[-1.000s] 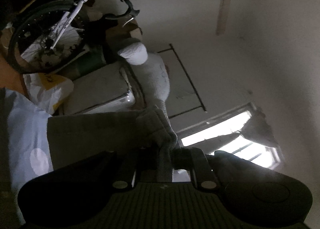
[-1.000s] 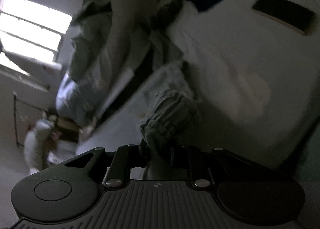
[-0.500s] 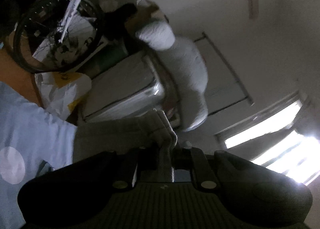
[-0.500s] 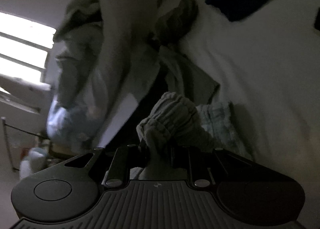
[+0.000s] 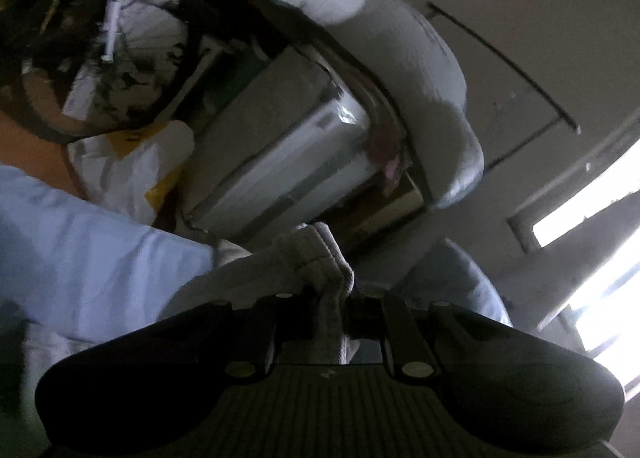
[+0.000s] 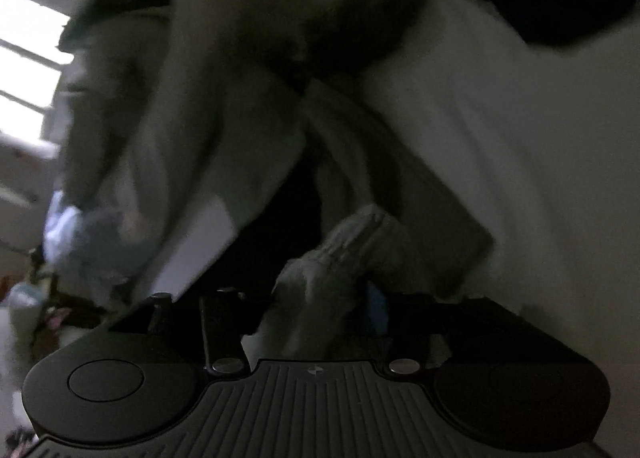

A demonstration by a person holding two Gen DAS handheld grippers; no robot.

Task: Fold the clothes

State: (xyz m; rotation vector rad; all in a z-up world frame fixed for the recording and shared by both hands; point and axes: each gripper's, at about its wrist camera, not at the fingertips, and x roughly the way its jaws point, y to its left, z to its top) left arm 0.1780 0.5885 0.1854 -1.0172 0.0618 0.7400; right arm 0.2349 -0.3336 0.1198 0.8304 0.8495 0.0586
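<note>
- Now the left gripper [image 5: 332, 298] is pinching a thick hemmed edge of the grey garment [image 5: 304, 258], jaws clamped on the fabric, just as a second ago.
- What has changed on that side is the aim: the bicycle [image 5: 100, 46] has slid up into the top corner, the white padded bundle [image 5: 400, 70] and the silver case [image 5: 288, 146] fill the middle, and the window [image 5: 600, 258] has swung in at the right. So the left hand is turning while it carries the cloth.
- Over on the right, the right gripper [image 6: 320, 298] has the ribbed cuff [image 6: 352, 242] between its fingers. The left finger now looks set further out than half a second ago, so the grip seems to be loosening, though blur keeps me from calling it released.
- The bed sheet [image 6: 540, 158] and the heap of clothes [image 6: 180, 98] have streaked across; the right hand is moving fast, low over the bed.
- My read: both ends of the grey garment are being swept together or laid down, a fold in mid-motion. Whether it lands flat, these views don't show.
</note>
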